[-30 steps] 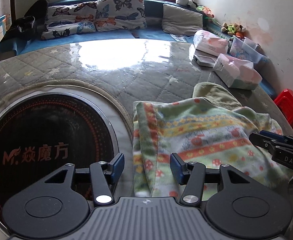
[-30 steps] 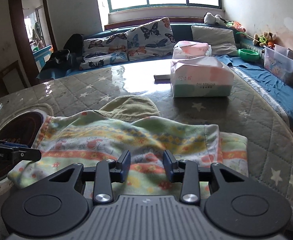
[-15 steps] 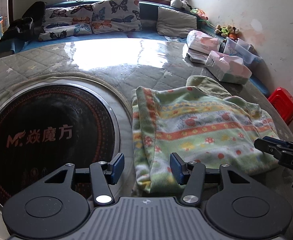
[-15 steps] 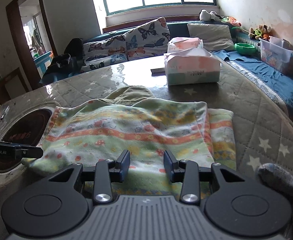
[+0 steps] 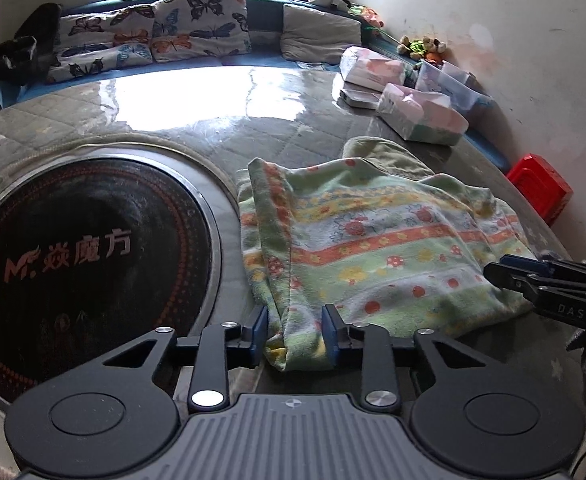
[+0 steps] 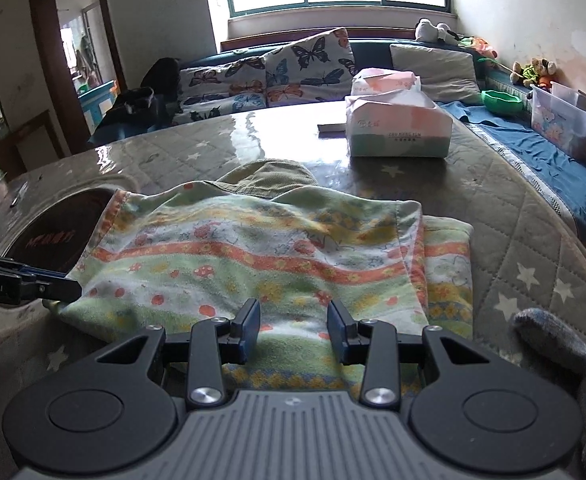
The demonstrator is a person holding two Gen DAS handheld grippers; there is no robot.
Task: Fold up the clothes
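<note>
A green, orange and white patterned garment (image 5: pixel 373 248) lies folded on the quilted table, with an olive garment (image 5: pixel 381 154) under its far edge. In the right wrist view the patterned garment (image 6: pixel 269 256) fills the middle. My left gripper (image 5: pixel 295 330) is open, its jaws on either side of the garment's near left corner. My right gripper (image 6: pixel 293 326) is open, just above the garment's near edge. Each gripper shows in the other's view: the right one at the garment's right side (image 5: pixel 541 280), the left one at its left side (image 6: pixel 25 280).
A round black induction hob (image 5: pixel 81 256) is set in the table left of the garment. Tissue packs (image 6: pixel 397 128) stand at the far right. A clear plastic box (image 6: pixel 565 120), a red box (image 5: pixel 541 186) and a sofa with butterfly cushions (image 6: pixel 269 72) lie beyond.
Both grippers have pulled back toward the near edge of the garment, so more of it shows. Both stay open.
</note>
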